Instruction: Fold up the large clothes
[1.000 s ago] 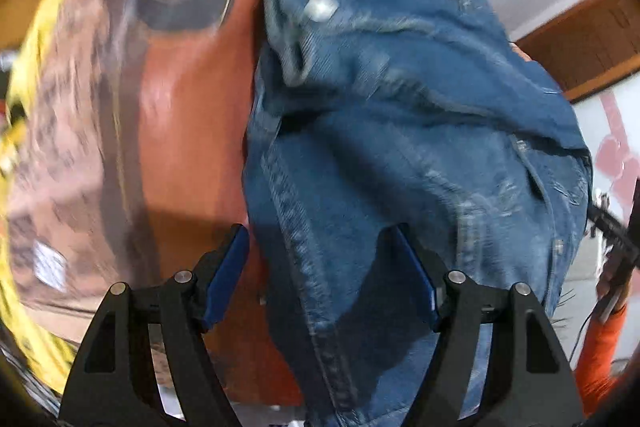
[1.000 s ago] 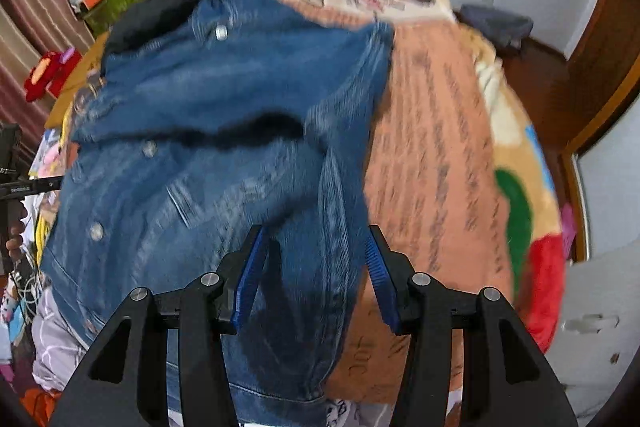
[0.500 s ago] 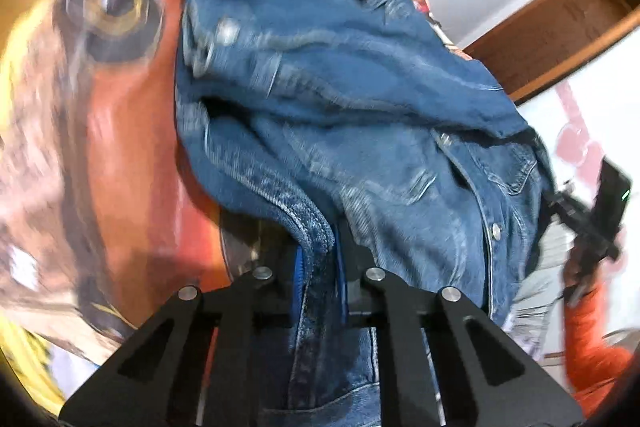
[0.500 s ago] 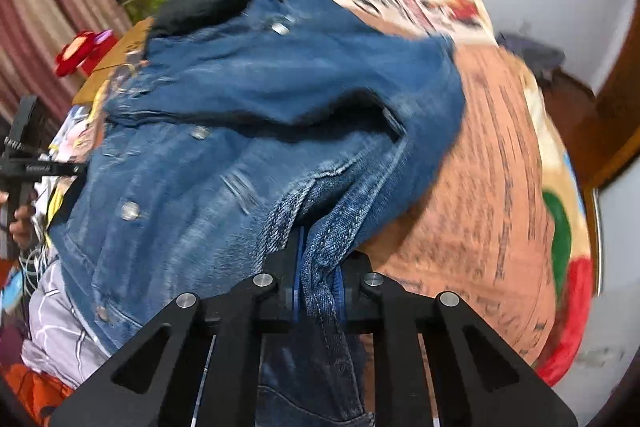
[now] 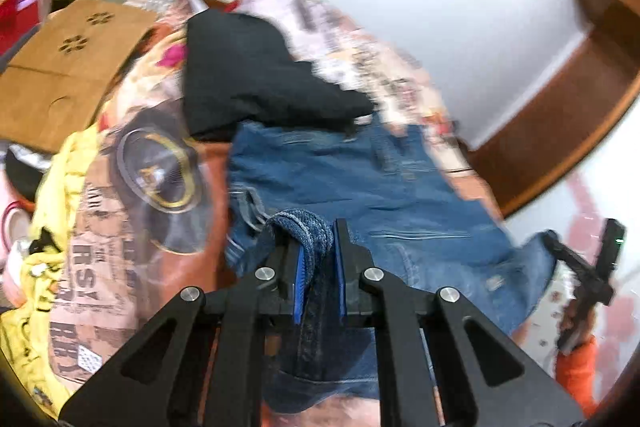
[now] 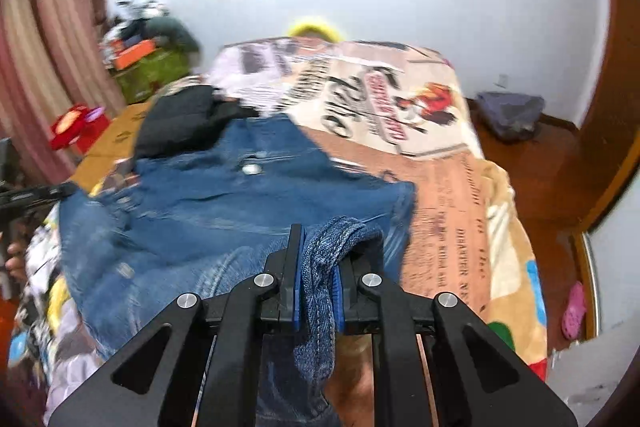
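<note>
Denim jacket (image 6: pixel 224 211) spread across the bed (image 6: pixel 452 203), its near edge lifted at two points. Left gripper (image 5: pixel 319 263) clamped tight on a bunched fold of the hem; right gripper (image 6: pixel 318 279) likewise pinching a fold. Cloth hangs below both. Black garment (image 5: pixel 248 79) lies just beyond the jacket's far edge.

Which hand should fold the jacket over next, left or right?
Neither alone, probably. The left gripper and right gripper are each shut on the jacket hem, so both look equally placed to carry it toward the collar together.
</note>
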Available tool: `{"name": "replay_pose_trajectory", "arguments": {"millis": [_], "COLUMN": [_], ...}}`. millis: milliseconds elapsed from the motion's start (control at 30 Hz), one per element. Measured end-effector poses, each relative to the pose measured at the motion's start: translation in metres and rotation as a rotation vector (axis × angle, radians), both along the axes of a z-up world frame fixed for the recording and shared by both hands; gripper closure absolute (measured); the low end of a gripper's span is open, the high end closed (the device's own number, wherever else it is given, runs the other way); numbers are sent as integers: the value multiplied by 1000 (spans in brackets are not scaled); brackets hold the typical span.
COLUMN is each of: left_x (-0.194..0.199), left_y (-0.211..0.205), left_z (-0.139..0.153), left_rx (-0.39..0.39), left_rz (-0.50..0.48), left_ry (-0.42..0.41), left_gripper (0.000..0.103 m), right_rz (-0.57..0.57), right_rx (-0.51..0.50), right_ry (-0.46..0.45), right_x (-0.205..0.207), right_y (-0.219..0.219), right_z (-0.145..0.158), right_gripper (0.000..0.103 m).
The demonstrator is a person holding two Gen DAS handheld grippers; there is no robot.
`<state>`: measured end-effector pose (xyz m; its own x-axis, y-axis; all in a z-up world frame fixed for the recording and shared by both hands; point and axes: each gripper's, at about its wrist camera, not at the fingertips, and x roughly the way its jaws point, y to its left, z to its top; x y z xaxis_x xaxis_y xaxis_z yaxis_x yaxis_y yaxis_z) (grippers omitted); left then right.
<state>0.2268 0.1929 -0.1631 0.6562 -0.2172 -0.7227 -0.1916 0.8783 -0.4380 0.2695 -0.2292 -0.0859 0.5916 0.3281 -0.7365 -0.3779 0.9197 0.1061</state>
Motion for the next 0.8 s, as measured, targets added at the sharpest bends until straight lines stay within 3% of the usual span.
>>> {"name": "replay_pose_trajectory", "arguments": {"millis": [100, 233, 433, 533, 567, 700, 800], "left_x": [15, 29, 27, 22, 18, 1, -10], "left_y": [4, 6, -4, -10, -11, -18, -23], "left_z": [-40, -86, -77, -63, -58, -33, -21], "left_rx": [36, 8, 95, 127, 131, 199, 242], "left_rz": [43, 55, 13, -12, -17, -29, -60], "left_ry": [99, 190, 195, 182, 173, 116, 97], "left_gripper": [91, 91, 88, 74, 66, 35, 28], "right_rz": [-54, -76, -17, 8, 11, 19, 51], "right_rx": [-16, 41, -65, -92, -88, -30, -31], "right_ry": [75, 178, 122, 106, 102, 86, 62], "right_x": [17, 36, 20, 10, 9, -11, -25], "right_y": [-3, -17, -4, -3, -4, -13, -15], "right_z": [-31, -62, -46, -34, -33, -12, 0], "right_gripper": [93, 93, 90, 85, 82, 61, 61]}}
